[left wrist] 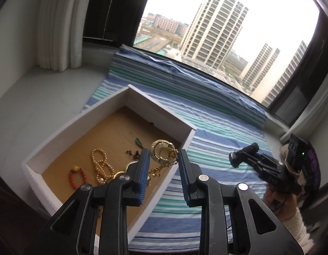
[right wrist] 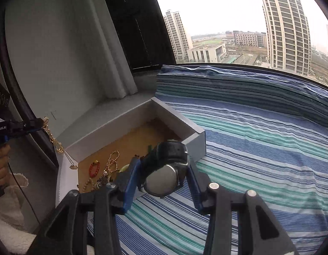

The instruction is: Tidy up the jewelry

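Left gripper [right wrist: 39, 125] (lettered "RoboLAI") pinches a gold necklace [right wrist: 54, 141]; right gripper [right wrist: 164, 175] clasps a watch [right wrist: 166, 170].

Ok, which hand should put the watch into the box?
Right. The right gripper already holds the watch just beside a corner of the white box; the left gripper is at the other side, with a gold chain dangling from it.
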Available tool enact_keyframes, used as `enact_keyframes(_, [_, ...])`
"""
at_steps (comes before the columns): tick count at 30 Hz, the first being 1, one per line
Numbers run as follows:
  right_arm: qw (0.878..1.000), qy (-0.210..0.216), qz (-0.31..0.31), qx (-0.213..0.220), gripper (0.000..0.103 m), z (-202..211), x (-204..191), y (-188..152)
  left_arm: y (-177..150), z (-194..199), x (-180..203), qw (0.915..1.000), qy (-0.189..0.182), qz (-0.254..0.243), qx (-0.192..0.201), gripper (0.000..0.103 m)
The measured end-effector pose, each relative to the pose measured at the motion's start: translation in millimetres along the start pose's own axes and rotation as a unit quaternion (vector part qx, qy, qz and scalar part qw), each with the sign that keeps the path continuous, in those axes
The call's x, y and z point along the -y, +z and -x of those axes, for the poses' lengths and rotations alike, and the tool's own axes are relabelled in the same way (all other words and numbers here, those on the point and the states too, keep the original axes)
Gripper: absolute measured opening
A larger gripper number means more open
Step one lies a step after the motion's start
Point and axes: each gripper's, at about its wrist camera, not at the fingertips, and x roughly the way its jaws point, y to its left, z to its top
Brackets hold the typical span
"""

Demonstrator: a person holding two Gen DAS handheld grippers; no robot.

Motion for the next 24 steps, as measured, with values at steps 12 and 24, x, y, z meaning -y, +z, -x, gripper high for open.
enact_keyframes(12, [0.992,-0.003,0.072,-0.107,0.044,-176,-35,57,37,-127,-76,0.9966,0.079,0.019,-0.012,0.027])
enact_keyframes(24, [0.967,-0.075,0.097,-0.223,0.064,-264,-22,35,18,-201,-109,0.9834,0.167,0.035,-0.063,0.065])
